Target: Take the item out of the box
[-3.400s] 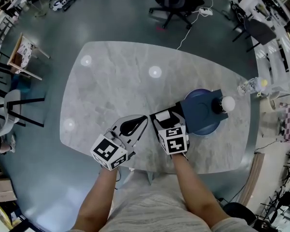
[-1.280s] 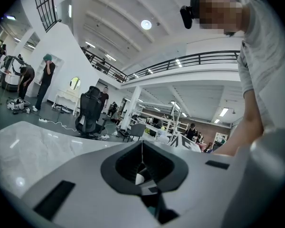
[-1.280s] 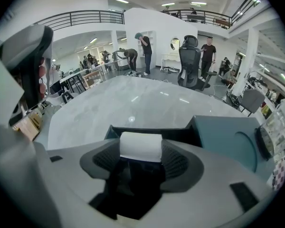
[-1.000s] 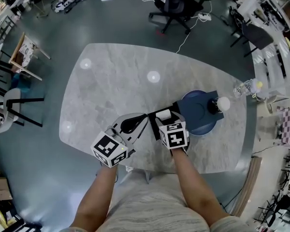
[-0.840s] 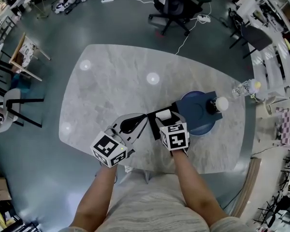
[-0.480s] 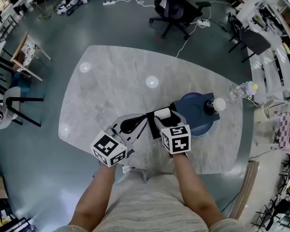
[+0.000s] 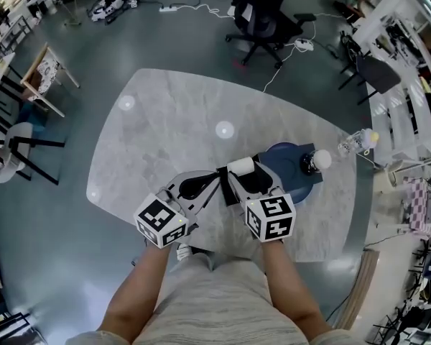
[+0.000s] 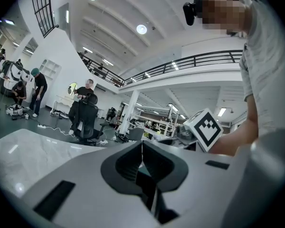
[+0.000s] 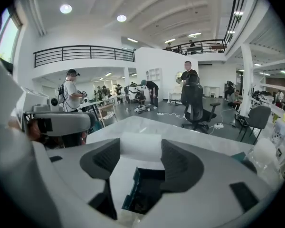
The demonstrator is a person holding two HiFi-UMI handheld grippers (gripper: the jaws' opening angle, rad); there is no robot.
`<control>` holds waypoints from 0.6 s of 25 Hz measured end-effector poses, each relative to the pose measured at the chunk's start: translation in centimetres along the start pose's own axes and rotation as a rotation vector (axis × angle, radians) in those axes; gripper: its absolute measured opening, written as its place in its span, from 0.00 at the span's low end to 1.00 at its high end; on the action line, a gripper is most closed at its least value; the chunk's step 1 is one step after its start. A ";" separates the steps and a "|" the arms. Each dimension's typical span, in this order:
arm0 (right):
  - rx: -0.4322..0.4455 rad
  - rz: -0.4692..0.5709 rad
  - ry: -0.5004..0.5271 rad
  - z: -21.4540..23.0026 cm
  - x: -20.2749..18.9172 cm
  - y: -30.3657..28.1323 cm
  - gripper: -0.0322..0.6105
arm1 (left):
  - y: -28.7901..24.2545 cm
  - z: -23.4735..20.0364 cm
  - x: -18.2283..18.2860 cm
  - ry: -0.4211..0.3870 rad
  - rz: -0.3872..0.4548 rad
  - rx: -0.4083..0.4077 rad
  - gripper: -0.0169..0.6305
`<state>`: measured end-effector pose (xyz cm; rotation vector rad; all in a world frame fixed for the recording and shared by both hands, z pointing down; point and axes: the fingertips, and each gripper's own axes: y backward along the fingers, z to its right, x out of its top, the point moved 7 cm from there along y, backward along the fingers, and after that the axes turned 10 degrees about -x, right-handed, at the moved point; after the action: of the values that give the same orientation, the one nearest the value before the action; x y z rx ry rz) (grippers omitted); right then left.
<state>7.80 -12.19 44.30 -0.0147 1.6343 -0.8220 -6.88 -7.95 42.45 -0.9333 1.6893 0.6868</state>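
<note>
My right gripper [image 7: 243,172] is shut on a white cylindrical item [image 7: 241,166] and holds it above the dark box [image 7: 227,192] on the marble table [image 7: 165,121]. In the right gripper view the item [image 9: 140,145] sits between the jaws, with the open teal-lined box [image 9: 145,191] below it. My left gripper [image 7: 216,175] is shut, its tips at the box's left edge. The left gripper view shows its jaws [image 8: 142,152] pressed together with dark teal card behind them.
A blue round plate [image 7: 287,169] lies right of the box, with a white ball on a black base [image 7: 317,160] at its far rim. A clear bottle [image 7: 352,145] stands near the table's right edge. An office chair [image 7: 262,13] is beyond the table.
My right gripper has risen towards the head camera with the white item in it, away from the box. The left gripper has stayed at the box's edge.
</note>
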 end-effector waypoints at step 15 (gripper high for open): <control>0.125 0.268 0.019 -1.4 4.1 8.0 0.49 | 1.6 3.9 1.5 -0.031 0.042 -0.037 0.06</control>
<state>8.95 -7.40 36.68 0.2951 1.5585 -0.7162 -6.45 -4.35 39.92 -0.9112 1.6780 0.7587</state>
